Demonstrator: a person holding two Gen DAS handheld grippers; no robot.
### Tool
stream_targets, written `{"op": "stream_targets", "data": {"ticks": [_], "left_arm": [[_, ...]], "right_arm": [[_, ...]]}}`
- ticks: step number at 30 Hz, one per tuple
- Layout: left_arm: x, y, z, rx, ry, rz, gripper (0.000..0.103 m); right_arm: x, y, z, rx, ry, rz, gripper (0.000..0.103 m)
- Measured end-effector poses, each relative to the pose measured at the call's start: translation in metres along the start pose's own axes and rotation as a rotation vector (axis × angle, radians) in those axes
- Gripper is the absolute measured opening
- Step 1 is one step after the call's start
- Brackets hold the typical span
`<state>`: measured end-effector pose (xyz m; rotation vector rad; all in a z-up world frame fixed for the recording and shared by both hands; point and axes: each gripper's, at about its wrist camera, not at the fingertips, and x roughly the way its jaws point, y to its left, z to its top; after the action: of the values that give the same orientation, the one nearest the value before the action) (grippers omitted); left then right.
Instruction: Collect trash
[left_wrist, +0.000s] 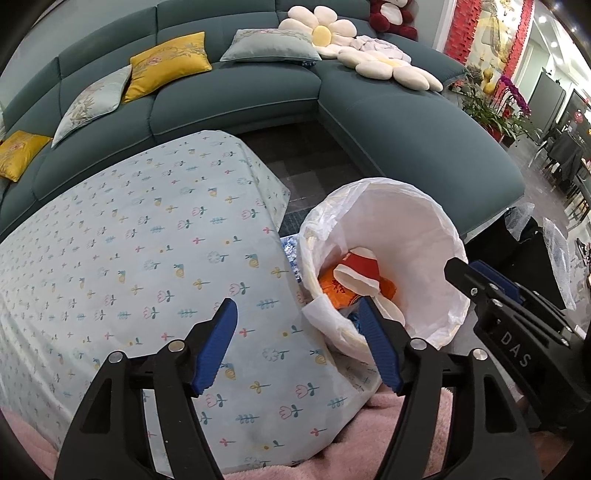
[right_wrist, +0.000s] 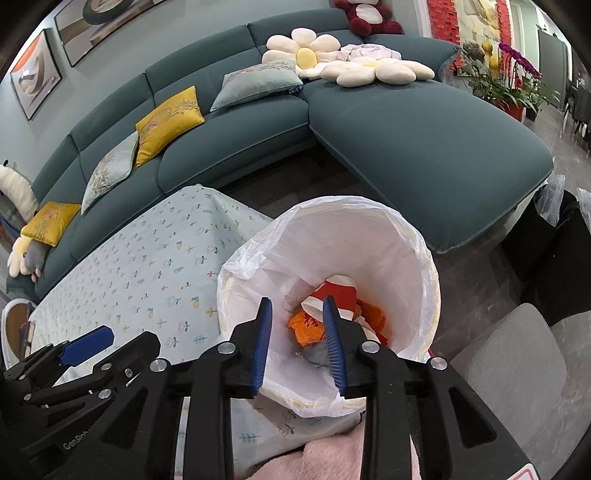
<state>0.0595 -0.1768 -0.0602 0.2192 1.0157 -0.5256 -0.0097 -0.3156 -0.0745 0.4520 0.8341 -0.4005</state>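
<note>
I see the table (left_wrist: 129, 258) filling the left of the frame under a flower-print cloth (left_wrist: 192, 206), nothing else visible on it.

Bin (right_wrist: 424, 258) mouth gapes wide; table (left_wrist: 129, 240) flanks it.

thin plastic bin liner (right_wrist: 388, 236), matt cloth tablecloth (left_wrist: 147, 258)

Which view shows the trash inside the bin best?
The right wrist view: it looks straight down into the lined bin, showing the red-and-white cup, orange wrapper and something grey beneath. The left wrist view sees the bin obliquely, with a finger partly covering the wrapper.
</note>
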Motion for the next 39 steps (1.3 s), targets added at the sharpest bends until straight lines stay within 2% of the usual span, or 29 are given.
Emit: {"op": "stream_targets", "data": {"ticks": [2,10,18,20,30,32,36,39], "left_arm": [[-0.002,0.003,-0.003,-0.006,-0.005,0.009,0.071],[-0.005,0.012,-0.009,-0.014,-0.009,0.027,0.072],[-0.007,0.019,-0.014,-0.020,-0.012,0.052,0.077],[-0.007,0.022,-0.016,-0.030,-0.014,0.061,0.082],[-0.009,0.036,-0.028,-0.056,-0.021,0.101,0.084],[-0.010,0.040,-0.029,-0.065,-0.022,0.107,0.085],[-0.011,0.047,-0.032,-0.081,-0.028,0.120,0.088],[-0.010,0.051,-0.033,-0.095,-0.026,0.129,0.089]], "right_arm": [[-0.002,0.002,-0.001,-0.004,-0.006,-0.004,0.038],[-0.006,0.009,-0.005,-0.038,-0.010,-0.027,0.044],[-0.012,0.019,-0.011,-0.090,-0.024,-0.059,0.060],[-0.012,0.022,-0.012,-0.100,-0.026,-0.063,0.064],[-0.011,0.031,-0.029,-0.151,-0.026,-0.099,0.075],[-0.011,0.032,-0.031,-0.152,-0.033,-0.112,0.082],[-0.011,0.033,-0.034,-0.155,-0.036,-0.117,0.087],[-0.011,0.035,-0.037,-0.164,-0.040,-0.126,0.096]]}}
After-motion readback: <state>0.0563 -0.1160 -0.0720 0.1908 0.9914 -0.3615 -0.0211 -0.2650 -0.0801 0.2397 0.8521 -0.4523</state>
